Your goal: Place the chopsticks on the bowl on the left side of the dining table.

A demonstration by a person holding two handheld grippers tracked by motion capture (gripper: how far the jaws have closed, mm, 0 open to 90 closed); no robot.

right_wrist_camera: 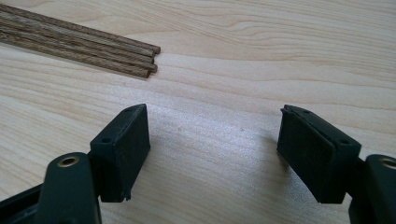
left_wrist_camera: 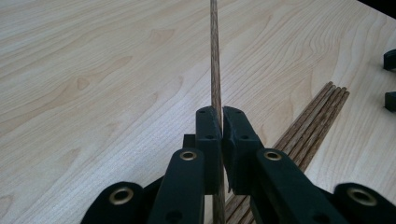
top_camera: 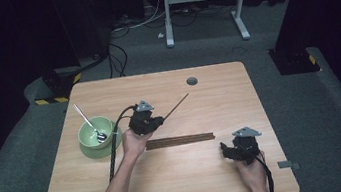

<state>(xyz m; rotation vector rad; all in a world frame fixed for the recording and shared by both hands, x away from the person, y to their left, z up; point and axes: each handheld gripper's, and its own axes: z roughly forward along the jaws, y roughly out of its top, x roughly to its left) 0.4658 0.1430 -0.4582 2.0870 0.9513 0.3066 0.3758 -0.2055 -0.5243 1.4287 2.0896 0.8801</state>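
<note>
The left gripper [left_wrist_camera: 221, 122] is clamped on 1 dark wooden stick [left_wrist_camera: 215, 56], lifted above the table [top_camera: 229, 168]. The right gripper [right_wrist_camera: 212, 149] hangs with jaws spread wide, near the end of the stick bundle [top_camera: 180, 140]. A green bowl [top_camera: 92, 132] holding a spoon [top_camera: 87, 122] sits at the left.

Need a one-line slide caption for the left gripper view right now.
Left gripper shut on a single wooden stick, lifted beside the remaining stick bundle on the table.
</note>
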